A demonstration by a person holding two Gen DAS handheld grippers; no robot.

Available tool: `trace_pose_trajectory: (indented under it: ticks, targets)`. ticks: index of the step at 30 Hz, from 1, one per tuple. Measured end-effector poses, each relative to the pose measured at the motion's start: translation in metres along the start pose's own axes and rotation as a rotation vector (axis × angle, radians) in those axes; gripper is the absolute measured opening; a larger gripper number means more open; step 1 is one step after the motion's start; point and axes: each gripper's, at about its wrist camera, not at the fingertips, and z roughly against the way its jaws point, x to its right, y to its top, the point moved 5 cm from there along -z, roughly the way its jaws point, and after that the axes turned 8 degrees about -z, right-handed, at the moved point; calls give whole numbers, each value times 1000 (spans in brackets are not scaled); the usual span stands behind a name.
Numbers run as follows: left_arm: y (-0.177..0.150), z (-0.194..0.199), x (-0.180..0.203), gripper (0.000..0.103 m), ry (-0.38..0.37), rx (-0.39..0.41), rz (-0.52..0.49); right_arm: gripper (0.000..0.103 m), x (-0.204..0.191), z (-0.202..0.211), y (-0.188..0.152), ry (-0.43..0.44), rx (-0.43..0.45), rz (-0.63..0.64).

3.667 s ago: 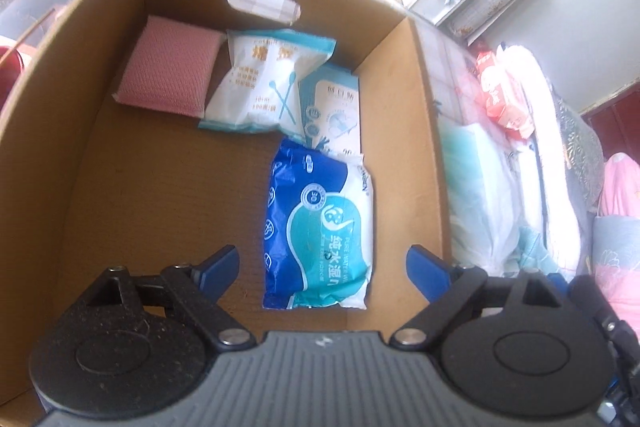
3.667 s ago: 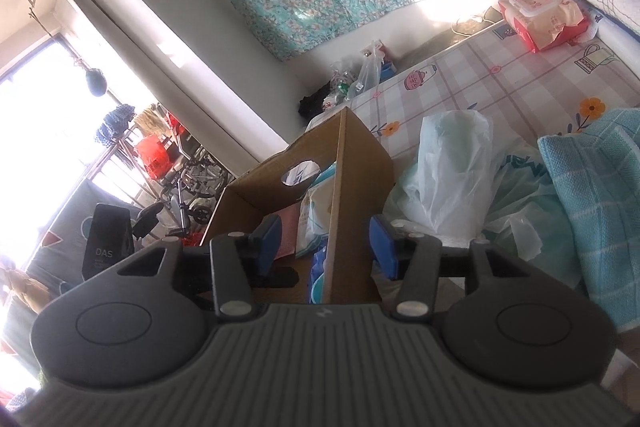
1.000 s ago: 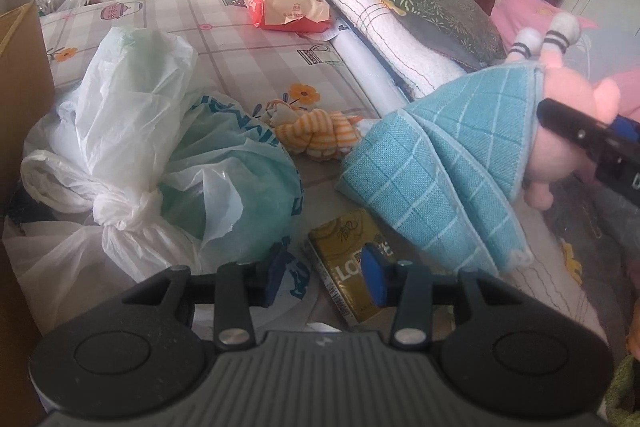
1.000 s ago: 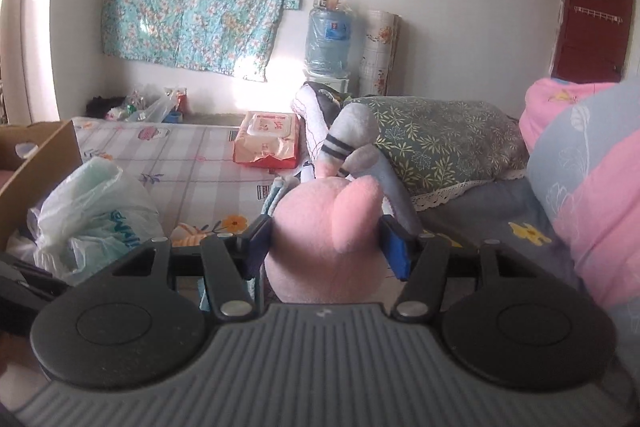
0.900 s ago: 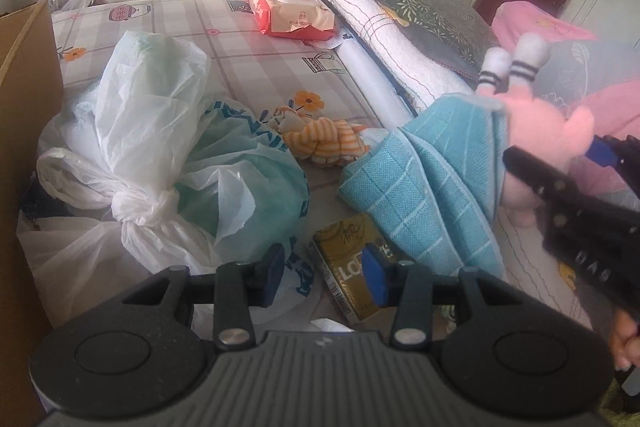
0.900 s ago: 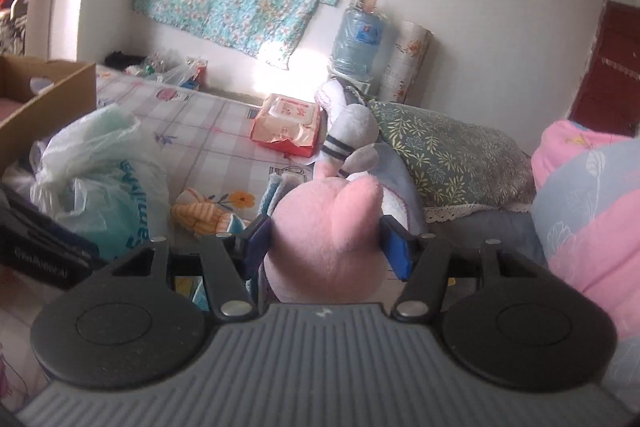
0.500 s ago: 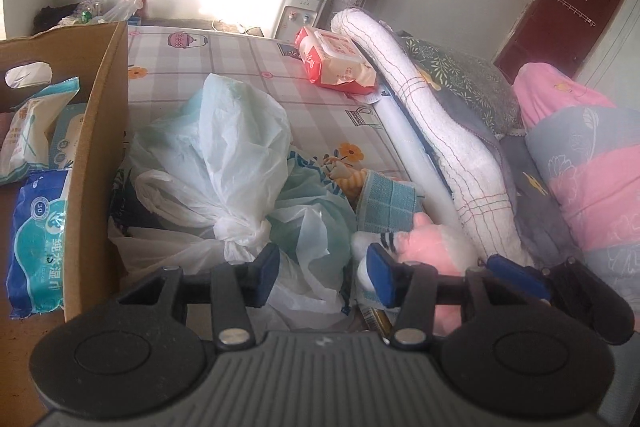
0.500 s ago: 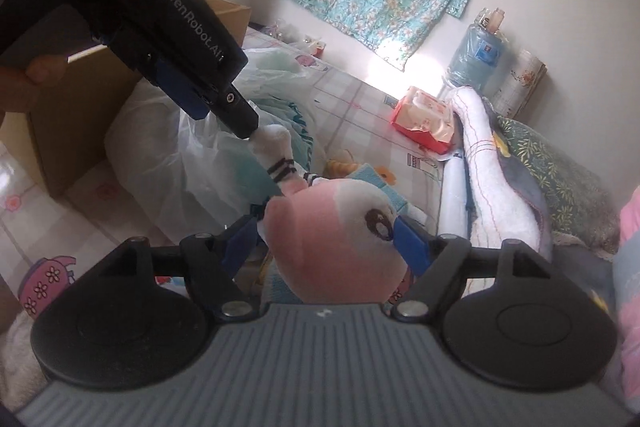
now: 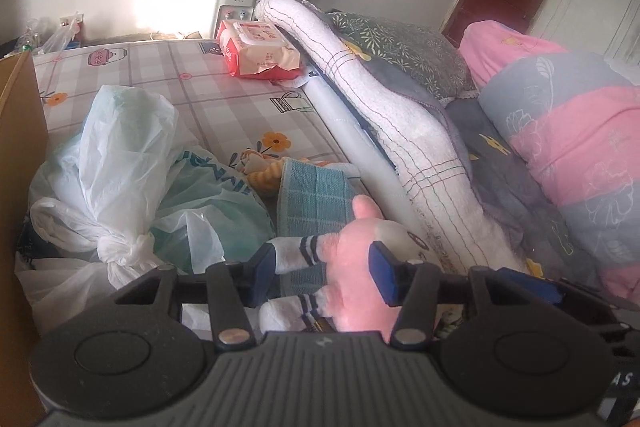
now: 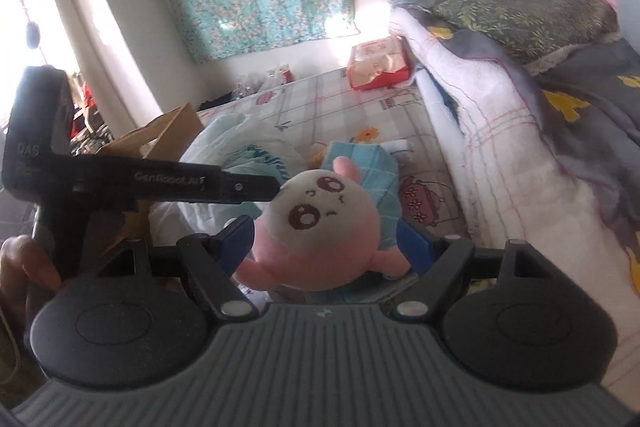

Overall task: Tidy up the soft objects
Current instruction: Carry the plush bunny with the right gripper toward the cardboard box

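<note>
Flanking the pink plush toy [image 10: 320,223], the right hand-held gripper [image 10: 326,241] stands wide, its blue pads clear of the toy's sides. The left hand-held gripper [image 9: 322,269] is narrower; the toy's striped legs (white with dark bands) and pink body lie between its pads, and contact cannot be confirmed. Beyond the toy at 12 o'clock lies a teal towel [image 9: 314,199] on the bed [image 9: 224,103]. Knotted plastic bags [image 9: 120,171] sit at 10 o'clock, a red wipes pack [image 9: 260,49] farther off.

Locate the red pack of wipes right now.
In the left wrist view the red pack of wipes lies at the far end of the checked mattress, beside the rolled white towel.
</note>
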Motion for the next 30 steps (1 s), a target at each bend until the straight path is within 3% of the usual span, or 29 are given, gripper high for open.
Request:
trace_pose_trajectory:
  ticks: [3,8,16,18,21,26,30]
  targets:
    - [-1,1,-2,52,3,-7,5,73,27,-3,2,-35,-13,-133]
    - [-5,2,-9,53,28,-11,18,46,57,-33,-6,15,-83,-359]
    - [-9,-3,-17,54,54,-36,25,44,73,-44,-11,134,-117,-598]
    - [-13,-8,-19,49,68,-74,26,43,75,-50,-15,149,-132,-639]
    - [-20,-14,-23,46,52,-114,49,41,75,-54,-16,159,-126,-659]
    - [-21,-7,-22,47,29,-96,55,36,75,-58,-8,150,-90,-665]
    - [-15,4,-24,55,-15,-56,76,36,78,-62,-4,155,-75,-683]
